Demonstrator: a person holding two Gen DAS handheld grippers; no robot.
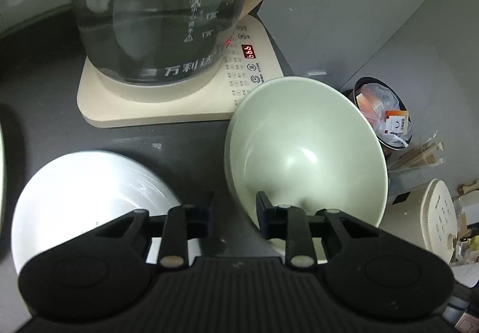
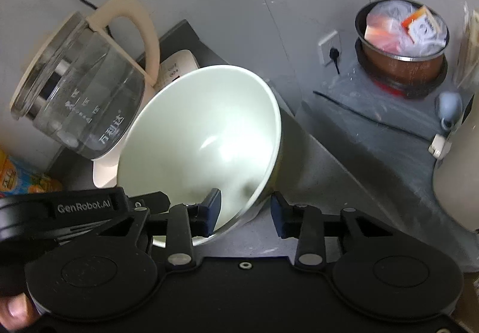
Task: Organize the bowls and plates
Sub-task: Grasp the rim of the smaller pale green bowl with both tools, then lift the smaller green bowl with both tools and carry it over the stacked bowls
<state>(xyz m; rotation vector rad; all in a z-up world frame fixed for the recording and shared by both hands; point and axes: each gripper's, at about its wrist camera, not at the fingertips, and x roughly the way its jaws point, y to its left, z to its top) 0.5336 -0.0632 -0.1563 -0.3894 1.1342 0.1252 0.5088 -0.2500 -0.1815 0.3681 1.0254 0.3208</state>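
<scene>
A pale green bowl (image 1: 305, 150) is tilted on its side at the dark counter's right edge, its rim between the fingers of my left gripper (image 1: 235, 213): the right finger is inside the bowl, the left one outside. The gap looks wide and I cannot tell whether it grips. A white plate (image 1: 86, 198) lies flat at lower left. In the right wrist view the same bowl (image 2: 203, 135) has its rim between my right gripper's fingers (image 2: 245, 214), which stand apart, left pad inside, right pad outside. The other gripper's black body (image 2: 69, 213) reaches in from the left.
A glass kettle (image 1: 158, 12) stands on its cream base (image 1: 167, 102) right behind the bowl and plate. Beyond the counter edge are a brown pot stuffed with plastic bags (image 2: 401, 39), a wall socket (image 2: 329, 47) and a cream appliance (image 1: 437, 216).
</scene>
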